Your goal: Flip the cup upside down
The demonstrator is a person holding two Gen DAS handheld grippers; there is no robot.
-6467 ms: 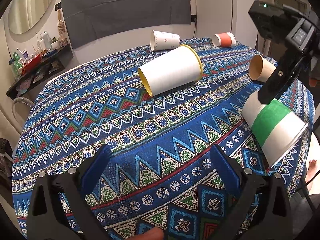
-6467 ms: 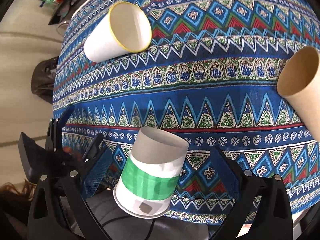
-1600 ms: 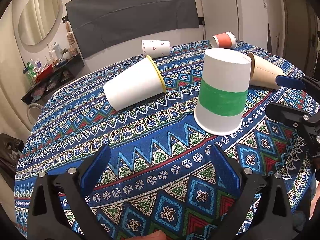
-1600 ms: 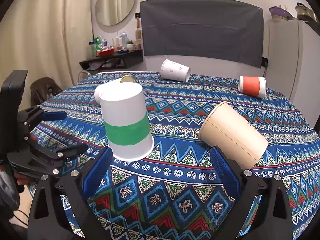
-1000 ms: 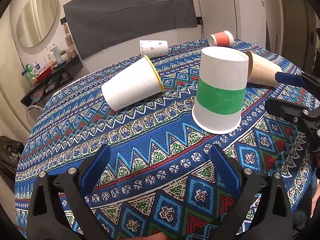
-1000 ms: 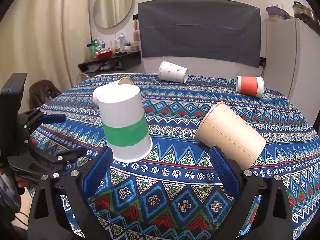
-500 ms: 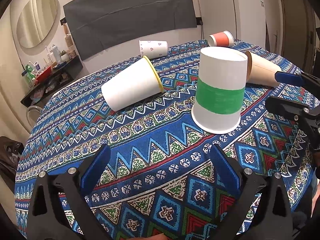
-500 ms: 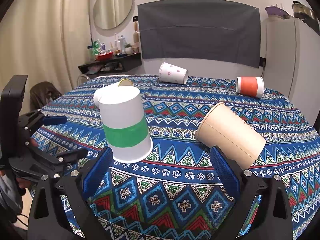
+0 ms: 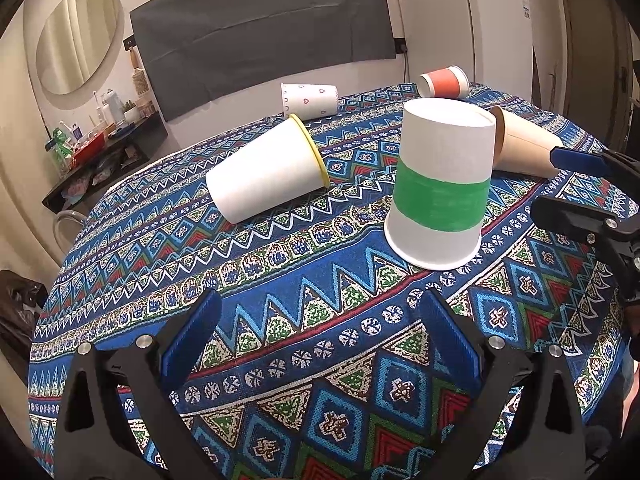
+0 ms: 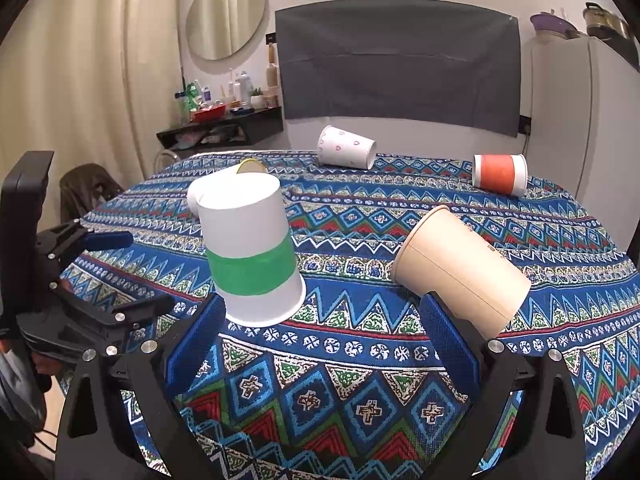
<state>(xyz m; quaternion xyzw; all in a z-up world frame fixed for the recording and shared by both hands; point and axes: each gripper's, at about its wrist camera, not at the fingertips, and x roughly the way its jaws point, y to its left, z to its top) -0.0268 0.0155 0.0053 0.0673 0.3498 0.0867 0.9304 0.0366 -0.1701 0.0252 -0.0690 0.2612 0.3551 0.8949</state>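
Note:
A white paper cup with a green band [image 9: 440, 188] stands upside down, rim on the patterned tablecloth [image 9: 304, 344]; it also shows in the right wrist view [image 10: 250, 256]. My left gripper [image 9: 320, 340] is open and empty, low over the cloth in front of the cup. My right gripper [image 10: 320, 344] is open and empty, just in front and right of the cup; it shows at the right edge of the left wrist view [image 9: 576, 188]. The left gripper shows at the left of the right wrist view [image 10: 112, 268].
Other cups lie on their sides: a white yellow-rimmed one [image 9: 268, 172], a brown one [image 10: 460, 276], a heart-printed one [image 10: 346, 152] and an orange-banded one [image 10: 498, 172] at the back. A shelf with bottles [image 10: 220, 124] stands by the wall.
Earlier my right gripper held the green-banded cup tilted over the table edge; it now stands upside down, released. In the last second both grippers have barely drifted.

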